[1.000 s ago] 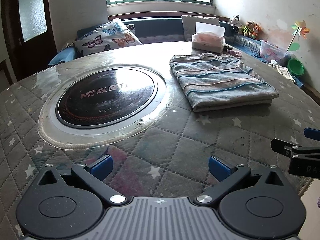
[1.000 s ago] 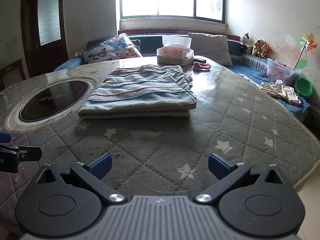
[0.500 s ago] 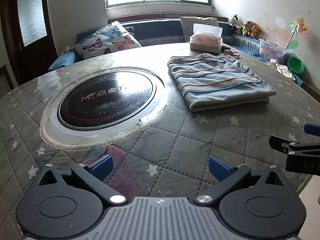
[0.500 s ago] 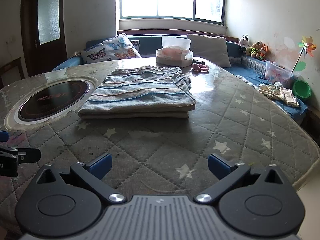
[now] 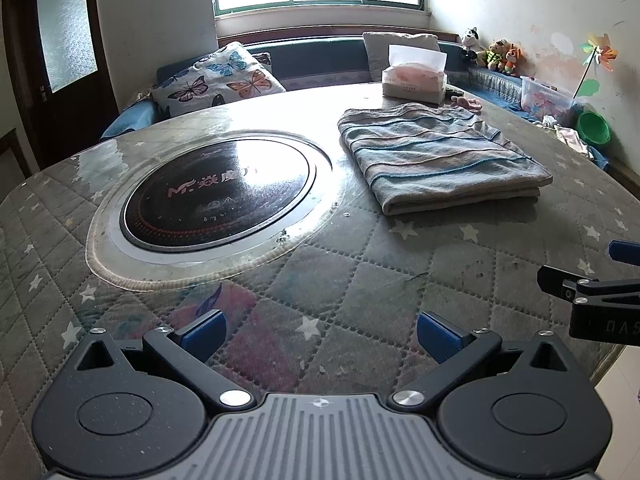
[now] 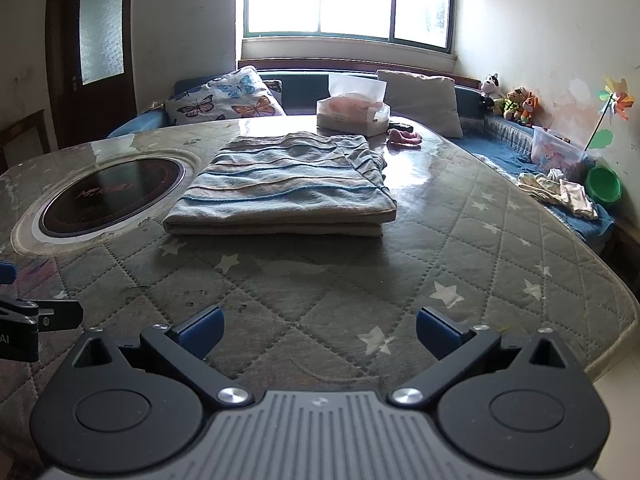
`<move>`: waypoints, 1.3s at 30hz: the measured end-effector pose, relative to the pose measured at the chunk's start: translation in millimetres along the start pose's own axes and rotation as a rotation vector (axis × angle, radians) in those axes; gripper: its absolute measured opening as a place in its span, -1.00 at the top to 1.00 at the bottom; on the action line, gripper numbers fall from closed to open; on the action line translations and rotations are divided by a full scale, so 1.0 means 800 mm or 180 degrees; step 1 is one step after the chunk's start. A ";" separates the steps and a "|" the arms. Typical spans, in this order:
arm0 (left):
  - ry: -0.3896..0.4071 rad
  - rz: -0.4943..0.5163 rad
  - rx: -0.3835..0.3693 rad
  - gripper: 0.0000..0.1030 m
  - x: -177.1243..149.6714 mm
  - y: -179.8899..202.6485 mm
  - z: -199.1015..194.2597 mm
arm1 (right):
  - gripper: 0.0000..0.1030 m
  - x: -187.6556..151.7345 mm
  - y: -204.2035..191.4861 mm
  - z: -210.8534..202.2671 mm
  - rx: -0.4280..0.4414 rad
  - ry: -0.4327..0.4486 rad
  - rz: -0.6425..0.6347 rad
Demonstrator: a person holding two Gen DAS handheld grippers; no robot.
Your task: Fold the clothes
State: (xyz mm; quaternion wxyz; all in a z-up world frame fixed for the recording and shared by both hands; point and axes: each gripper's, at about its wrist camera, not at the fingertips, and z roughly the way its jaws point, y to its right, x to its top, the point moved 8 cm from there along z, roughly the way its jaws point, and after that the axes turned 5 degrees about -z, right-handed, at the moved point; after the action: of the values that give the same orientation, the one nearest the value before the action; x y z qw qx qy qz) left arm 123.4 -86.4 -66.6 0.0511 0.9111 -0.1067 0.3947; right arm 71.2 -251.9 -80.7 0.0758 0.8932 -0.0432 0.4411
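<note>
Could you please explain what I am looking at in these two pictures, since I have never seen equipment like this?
There is no robot here. A person holds a two-finger gripper in each hand, and each gripper carries a wide-angle camera looking forward along its fingers.

One picture comes from the left gripper; the black frame and blue fingertips at the bottom are its own. The other comes from the right gripper. Each gripper also shows at the edge of the other's picture.

Both stand open and hold nothing, hovering near the front edge of a quilted table.

On the table lie a folded striped garment, a round built-in cooktop, a tissue box and a small pink item. Behind are a bench with cushions and soft toys.
</note>
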 end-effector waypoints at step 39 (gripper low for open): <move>-0.0065 0.0019 0.0017 -1.00 -0.004 0.002 0.008 | -1.00 0.003 -0.011 0.003 0.0046 -0.0019 -0.0075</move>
State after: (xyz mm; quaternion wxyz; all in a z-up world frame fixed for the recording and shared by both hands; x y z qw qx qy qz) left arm 125.4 -88.4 -73.6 0.0464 0.9149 -0.1090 0.3859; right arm 75.9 -243.8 -81.1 0.0745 0.8955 -0.0296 0.4379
